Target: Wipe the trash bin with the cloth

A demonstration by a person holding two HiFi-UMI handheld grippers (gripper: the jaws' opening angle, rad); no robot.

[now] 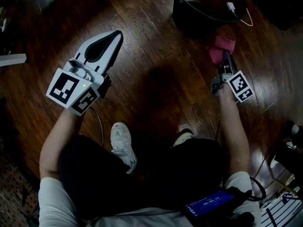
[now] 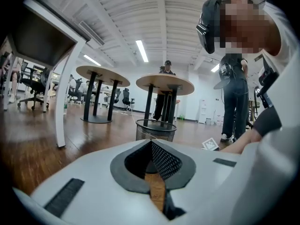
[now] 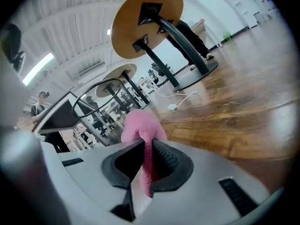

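Two claws closed: the left claw empty, the right claw on the cloth poking toward the trash bin.

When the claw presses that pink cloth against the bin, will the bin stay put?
Probably not firmly. The trash bin looks like thin open mesh, so it is likely light. It stands on a glossy wood floor, so it may slide or tip. The pink cloth, bunched in the right claw, looks soft and should give.

Dark wooden floor underfoot; white sneaker planted on it; round tables on black legs; white cable trailing near one table base.
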